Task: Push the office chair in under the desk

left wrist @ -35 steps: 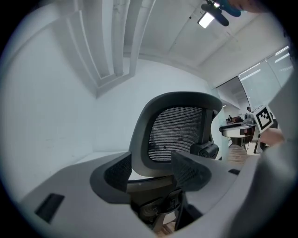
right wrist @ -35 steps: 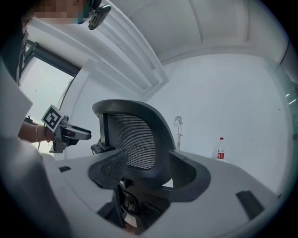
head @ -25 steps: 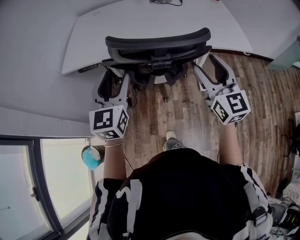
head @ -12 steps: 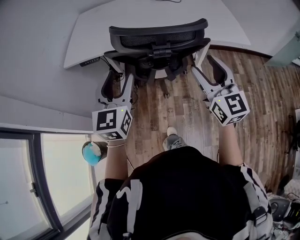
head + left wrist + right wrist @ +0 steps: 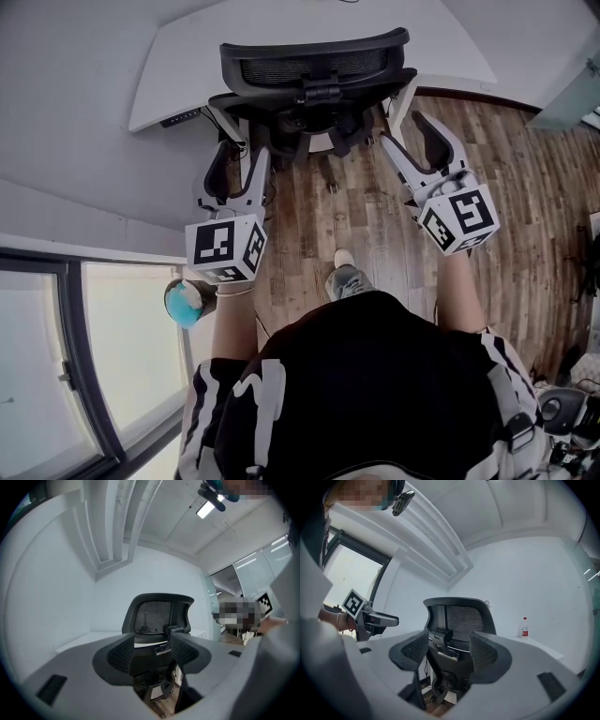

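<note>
Left gripper (image 5: pixel 239 161) closing slightly, right gripper (image 5: pixel 410 136) gaping, both hovering empty behind chair (image 5: pixel 314 61); next, probably pushing it farther under table (image 5: pixel 187 56).

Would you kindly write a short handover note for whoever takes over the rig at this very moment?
Left claw: open, nothing between its jaws, aimed at the back of the chair.
Right claw: open and empty too, aimed at the chair's back from the other side.
Chair: faces the desk, backrest upright at the desk's edge; the seat cannot be seen from above.
Done: the chair looks largely pushed in.
Left: it is unclear whether either claw touches the chair. If a gap remains, nudge it further in, then draw both claws away.
</note>
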A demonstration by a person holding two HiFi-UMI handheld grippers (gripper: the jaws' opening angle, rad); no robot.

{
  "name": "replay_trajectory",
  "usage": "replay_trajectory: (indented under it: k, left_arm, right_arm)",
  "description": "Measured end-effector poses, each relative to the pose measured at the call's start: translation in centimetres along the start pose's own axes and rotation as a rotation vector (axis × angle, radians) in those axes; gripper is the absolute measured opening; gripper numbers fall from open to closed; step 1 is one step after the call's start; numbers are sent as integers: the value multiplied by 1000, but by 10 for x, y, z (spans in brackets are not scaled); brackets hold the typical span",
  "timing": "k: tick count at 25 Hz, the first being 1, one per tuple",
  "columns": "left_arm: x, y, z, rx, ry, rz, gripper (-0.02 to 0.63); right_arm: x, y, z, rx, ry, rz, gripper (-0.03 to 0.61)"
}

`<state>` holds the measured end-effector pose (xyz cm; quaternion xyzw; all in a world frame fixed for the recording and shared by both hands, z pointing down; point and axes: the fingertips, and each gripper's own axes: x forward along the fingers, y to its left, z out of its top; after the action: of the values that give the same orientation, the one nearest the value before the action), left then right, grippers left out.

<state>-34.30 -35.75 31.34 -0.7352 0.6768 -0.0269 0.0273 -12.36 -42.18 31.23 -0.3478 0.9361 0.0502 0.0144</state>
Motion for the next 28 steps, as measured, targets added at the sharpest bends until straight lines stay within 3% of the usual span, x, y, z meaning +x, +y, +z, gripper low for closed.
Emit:
replay_trajectory:
  k: [9,17,28]
  left_arm:
    - [-16,-16,4,2,-9,-32,221]
    - [-25,-25,6,3,-20,-35,178]
    - [-37,-45,3,-6,-20,-40,109]
  right_arm:
    - [-16,16,7,-1,-16,9,265]
    - [-30,27,15,-4,-34,13,176]
    - [-42,42,14,5,-30,34,107]
